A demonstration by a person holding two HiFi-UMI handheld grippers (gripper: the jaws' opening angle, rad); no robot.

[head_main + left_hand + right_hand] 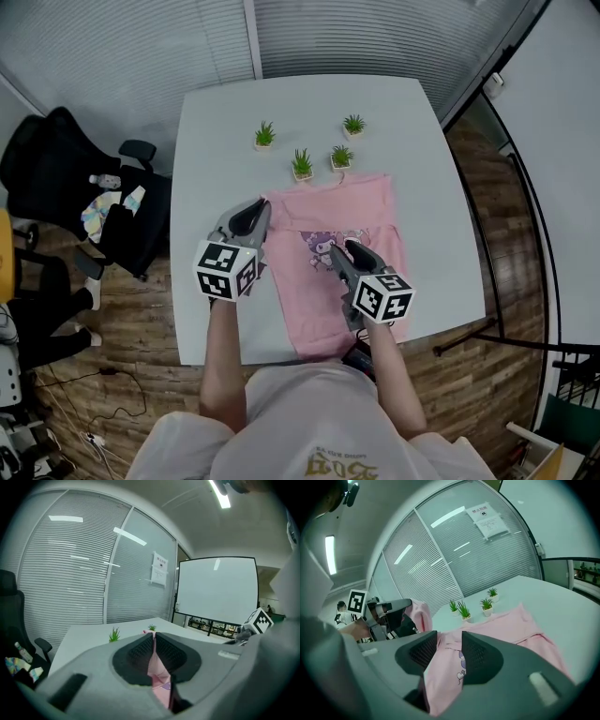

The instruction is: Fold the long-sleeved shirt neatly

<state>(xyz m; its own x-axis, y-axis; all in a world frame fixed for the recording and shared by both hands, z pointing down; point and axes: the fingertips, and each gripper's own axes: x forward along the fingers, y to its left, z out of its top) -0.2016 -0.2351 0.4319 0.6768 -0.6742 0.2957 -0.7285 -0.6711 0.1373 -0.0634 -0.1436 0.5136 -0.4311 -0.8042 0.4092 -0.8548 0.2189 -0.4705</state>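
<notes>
Nearest, the right gripper (352, 253) hovered over the shirt (370, 206), above its print, with its jaws apart and pressing on nothing; the cloth showed through the gap. With nothing pinning that side, a pull from the left would likely drag the whole shirt across the smooth surface (216, 122) rather than fold it.

To the left, the left gripper (253, 218) had its jaws closed on a thin pinch of the shirt's pink left edge, held up off the surface. So slim a bite could slip out mid-carry, or the lifted part could land askew and crease.

The shirt lay flat at the middle of the surface, collar end far. Just beyond it stood four small plants (302, 164); a fold swept too far could knock one over.
</notes>
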